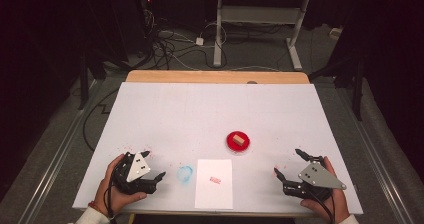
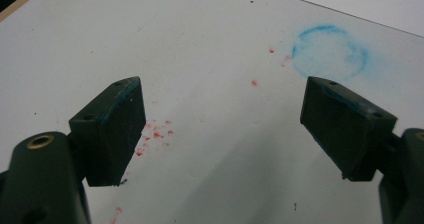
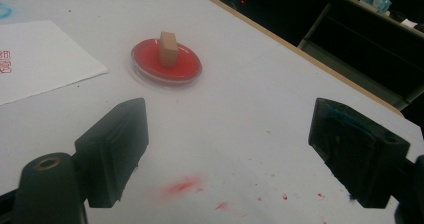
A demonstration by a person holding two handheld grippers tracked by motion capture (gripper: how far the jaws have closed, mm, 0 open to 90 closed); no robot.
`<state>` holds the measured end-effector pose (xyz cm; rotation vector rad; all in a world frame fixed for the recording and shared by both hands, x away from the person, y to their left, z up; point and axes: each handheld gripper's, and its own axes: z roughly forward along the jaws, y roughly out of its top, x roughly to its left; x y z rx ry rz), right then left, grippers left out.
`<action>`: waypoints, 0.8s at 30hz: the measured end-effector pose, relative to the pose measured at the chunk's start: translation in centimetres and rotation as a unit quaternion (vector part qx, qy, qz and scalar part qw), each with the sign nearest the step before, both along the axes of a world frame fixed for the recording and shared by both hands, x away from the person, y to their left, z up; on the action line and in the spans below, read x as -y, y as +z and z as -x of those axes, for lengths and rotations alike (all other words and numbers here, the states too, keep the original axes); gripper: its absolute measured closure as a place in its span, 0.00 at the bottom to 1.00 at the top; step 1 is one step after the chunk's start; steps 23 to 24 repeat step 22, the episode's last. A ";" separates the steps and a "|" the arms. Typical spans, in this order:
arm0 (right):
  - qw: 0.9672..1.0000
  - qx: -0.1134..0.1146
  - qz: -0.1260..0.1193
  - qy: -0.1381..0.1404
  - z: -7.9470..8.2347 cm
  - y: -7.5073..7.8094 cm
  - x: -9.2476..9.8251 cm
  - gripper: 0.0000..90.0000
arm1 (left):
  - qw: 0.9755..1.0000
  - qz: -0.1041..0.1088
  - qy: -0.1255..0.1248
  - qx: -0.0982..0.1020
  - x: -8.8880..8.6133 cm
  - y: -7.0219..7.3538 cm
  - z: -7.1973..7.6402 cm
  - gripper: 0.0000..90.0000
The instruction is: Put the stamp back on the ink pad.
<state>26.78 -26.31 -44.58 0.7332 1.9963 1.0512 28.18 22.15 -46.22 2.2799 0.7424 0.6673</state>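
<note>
A small wooden stamp block (image 1: 238,140) (image 3: 168,49) stands in a round red ink dish (image 1: 237,143) (image 3: 166,61) right of the table's middle. A white sheet of paper (image 1: 214,183) (image 3: 35,64) lies at the front edge and bears a small red stamped mark (image 1: 215,180) (image 3: 5,62). My left gripper (image 1: 152,165) (image 2: 222,129) rests at the front left, open and holding nothing. My right gripper (image 1: 289,163) (image 3: 227,149) rests at the front right, open and holding nothing, a short way in front of the dish.
A blue ink ring stain (image 1: 184,174) (image 2: 330,51) marks the white table cover (image 1: 215,114) left of the paper. Red ink specks (image 3: 182,186) dot the cover near both grippers. A wooden strip (image 1: 215,76) edges the far side. Beyond it are cables and another desk's legs (image 1: 218,29).
</note>
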 end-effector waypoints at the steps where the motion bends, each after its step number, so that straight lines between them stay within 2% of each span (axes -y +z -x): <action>1: 1.000 0.001 0.000 0.000 0.0 0.0 0.0 0.18 | 1.000 0.000 0.000 0.000 0.0 0.0 0.0 0.20; 6: 1.000 0.008 0.002 -0.003 0.1 0.1 -0.1 0.18 | 1.000 0.000 0.002 -0.001 -0.1 0.0 0.0 0.20; 14: 1.000 -0.001 -0.003 0.006 0.0 0.0 -0.3 0.18 | 1.000 0.001 0.003 -0.001 -0.1 -0.1 -0.1 0.20; 24: 1.000 0.002 -0.003 0.009 -0.1 0.0 -0.3 0.18 | 1.000 0.004 0.008 -0.001 0.0 0.0 -0.3 0.20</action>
